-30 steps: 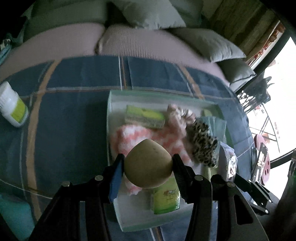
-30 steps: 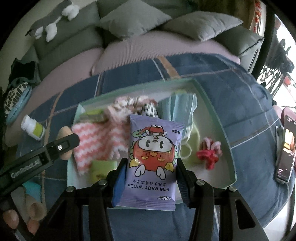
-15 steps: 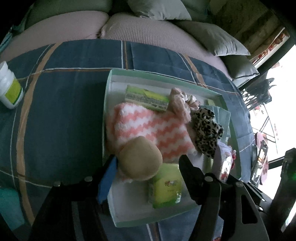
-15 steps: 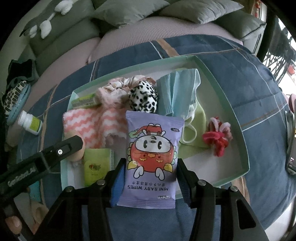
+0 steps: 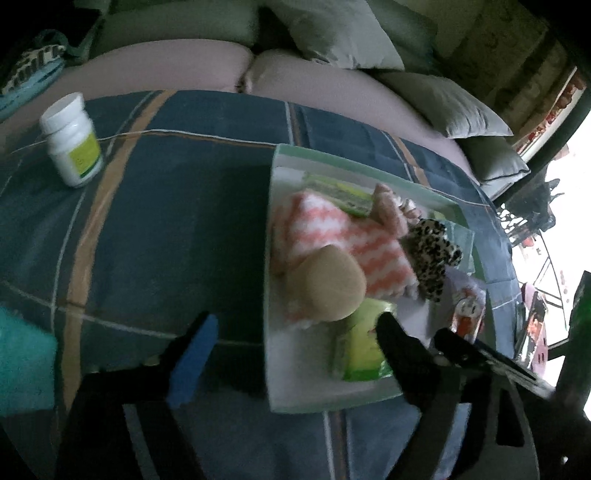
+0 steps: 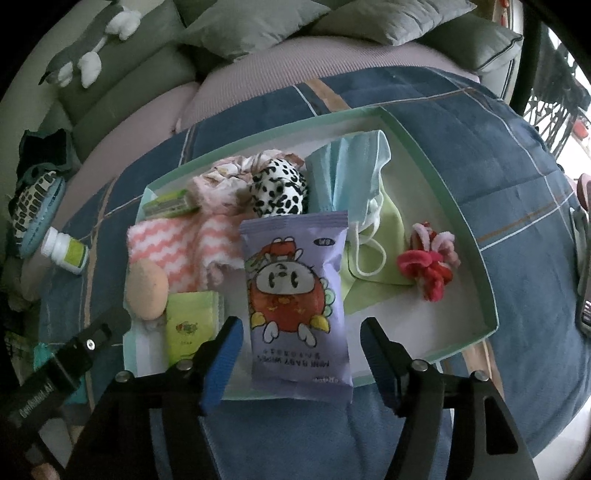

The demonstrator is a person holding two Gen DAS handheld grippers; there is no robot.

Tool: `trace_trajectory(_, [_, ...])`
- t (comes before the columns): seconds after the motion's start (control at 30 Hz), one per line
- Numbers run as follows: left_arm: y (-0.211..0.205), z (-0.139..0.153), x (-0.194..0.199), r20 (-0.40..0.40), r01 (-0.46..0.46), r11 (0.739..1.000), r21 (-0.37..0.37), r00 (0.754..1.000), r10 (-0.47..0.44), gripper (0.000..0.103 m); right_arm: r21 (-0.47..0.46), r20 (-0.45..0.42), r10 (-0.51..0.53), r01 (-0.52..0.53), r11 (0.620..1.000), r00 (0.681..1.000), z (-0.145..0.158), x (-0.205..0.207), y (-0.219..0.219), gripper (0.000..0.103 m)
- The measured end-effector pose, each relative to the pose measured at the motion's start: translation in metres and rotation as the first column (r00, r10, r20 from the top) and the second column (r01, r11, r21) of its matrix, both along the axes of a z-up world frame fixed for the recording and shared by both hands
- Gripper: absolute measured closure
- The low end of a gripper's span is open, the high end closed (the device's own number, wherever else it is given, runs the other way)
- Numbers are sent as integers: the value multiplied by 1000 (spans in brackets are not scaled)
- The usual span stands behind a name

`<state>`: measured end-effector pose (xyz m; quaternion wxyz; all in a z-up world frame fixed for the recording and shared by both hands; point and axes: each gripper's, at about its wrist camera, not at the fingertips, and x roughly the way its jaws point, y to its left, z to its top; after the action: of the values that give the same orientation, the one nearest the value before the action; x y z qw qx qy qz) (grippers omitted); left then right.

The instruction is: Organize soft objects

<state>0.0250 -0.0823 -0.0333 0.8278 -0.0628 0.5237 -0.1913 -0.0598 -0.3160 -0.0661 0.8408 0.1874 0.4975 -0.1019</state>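
Note:
A pale green tray [image 6: 458,206] on a blue plaid cloth holds soft things. A beige sponge puff [image 5: 327,282] lies on a pink-and-white towel [image 5: 325,225] at the tray's left side; it also shows in the right wrist view [image 6: 147,290]. My left gripper [image 5: 295,339] is open and empty, pulled back from the puff. A purple baby-wipes pack [image 6: 297,302] lies on the tray's front rim between the fingers of my right gripper [image 6: 301,349], which is open and apart from it.
The tray also holds a green tissue pack [image 6: 190,321], a leopard scrunchie [image 6: 279,192], blue face masks [image 6: 347,173] and a red-pink hair tie [image 6: 428,266]. A white pill bottle [image 5: 72,140] stands left on the cloth. Sofa cushions [image 6: 255,26] lie behind.
My left gripper opened, dropped the beige puff onto the towel and pulled back left. My right gripper opened and let the wipes pack rest on the tray's front rim.

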Motion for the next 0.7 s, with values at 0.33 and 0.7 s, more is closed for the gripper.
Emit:
trace_trajectory(0.33, [38,2,-27,48,-114,994,3,992,113,7,-70,36,36,-33,997,999,8,-26,19,12])
trace_trajectory(0.7, [57,16,-49,86,-153,988,9,985,152,0,-125,51,61,-54,991,997,19,-41,28,0])
